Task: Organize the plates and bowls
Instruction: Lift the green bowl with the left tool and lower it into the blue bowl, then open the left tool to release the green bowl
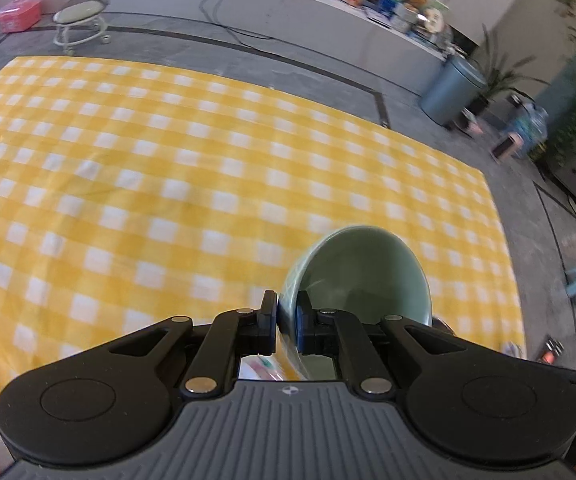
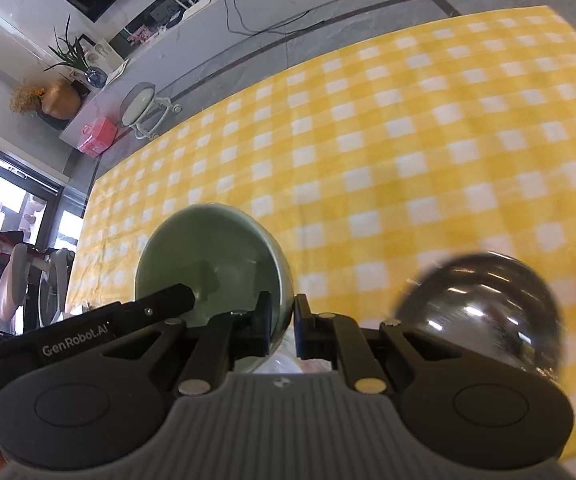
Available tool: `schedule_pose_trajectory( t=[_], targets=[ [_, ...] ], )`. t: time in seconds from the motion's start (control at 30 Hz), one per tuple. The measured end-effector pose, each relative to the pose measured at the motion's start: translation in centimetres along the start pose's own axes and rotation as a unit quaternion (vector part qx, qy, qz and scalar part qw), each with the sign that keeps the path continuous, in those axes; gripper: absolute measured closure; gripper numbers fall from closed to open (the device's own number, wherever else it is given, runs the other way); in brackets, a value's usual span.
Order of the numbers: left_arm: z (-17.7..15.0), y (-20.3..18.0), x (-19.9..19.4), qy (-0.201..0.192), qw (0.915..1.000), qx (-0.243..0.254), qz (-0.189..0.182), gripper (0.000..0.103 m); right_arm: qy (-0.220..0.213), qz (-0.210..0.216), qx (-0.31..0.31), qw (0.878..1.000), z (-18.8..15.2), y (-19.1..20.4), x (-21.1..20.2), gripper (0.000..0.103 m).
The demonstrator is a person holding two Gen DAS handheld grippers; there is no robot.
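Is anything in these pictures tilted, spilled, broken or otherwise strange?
Nothing is spilled or broken. The green bowl is tipped on its side, off the yellow checked cloth, only because both grippers hold it: the left gripper and the right gripper each pinch its rim. A dark shiny bowl is too blurred to judge.
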State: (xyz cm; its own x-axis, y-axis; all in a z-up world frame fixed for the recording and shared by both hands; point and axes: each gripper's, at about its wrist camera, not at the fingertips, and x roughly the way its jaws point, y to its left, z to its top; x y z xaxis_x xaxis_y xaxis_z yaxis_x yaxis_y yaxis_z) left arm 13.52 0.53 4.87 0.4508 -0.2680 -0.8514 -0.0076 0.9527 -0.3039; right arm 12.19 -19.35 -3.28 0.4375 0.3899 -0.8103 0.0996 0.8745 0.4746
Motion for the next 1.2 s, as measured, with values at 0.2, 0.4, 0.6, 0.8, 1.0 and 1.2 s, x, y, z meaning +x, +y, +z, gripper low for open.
schedule_pose_trajectory(
  t=[0.2,0.4,0.6,0.8,1.0,1.2],
  targets=[
    [-2.3,-4.5,-0.3,0.027,0.9986,0.034,-0.032,0.093,0.015,-0.022,-0.03,0.999,-0.2,-3.5,-4.9,0.094],
    [-3.9,-8.1,1.9,0.06,0.9957,0.059,-0.039,0.092,0.035,-0.061,-0.057,0.996,-0.2,-6.8,-6.6,0.095],
    [-4.5,-8.7,4.6,0.1,0.9935,0.048,-0.026,0.092,0.057,-0.075,-0.06,0.994,-0.8,-9.3,-4.2,0.097],
    [-4.8,-8.8,6.2,0.124,0.9905,0.058,-0.008,0.092,0.071,-0.09,-0.085,0.99,-0.5,-9.4,-2.2,0.097],
    [-4.8,-8.9,7.3,0.136,0.9882,0.07,0.003,0.092,0.076,-0.108,-0.105,0.986,-0.2,-9.2,-0.9,0.096],
    [-5.3,-9.2,8.5,0.144,0.9852,0.092,0.018,0.092,0.065,-0.132,-0.123,0.981,-1.2,-8.9,0.2,0.095]
  ],
)
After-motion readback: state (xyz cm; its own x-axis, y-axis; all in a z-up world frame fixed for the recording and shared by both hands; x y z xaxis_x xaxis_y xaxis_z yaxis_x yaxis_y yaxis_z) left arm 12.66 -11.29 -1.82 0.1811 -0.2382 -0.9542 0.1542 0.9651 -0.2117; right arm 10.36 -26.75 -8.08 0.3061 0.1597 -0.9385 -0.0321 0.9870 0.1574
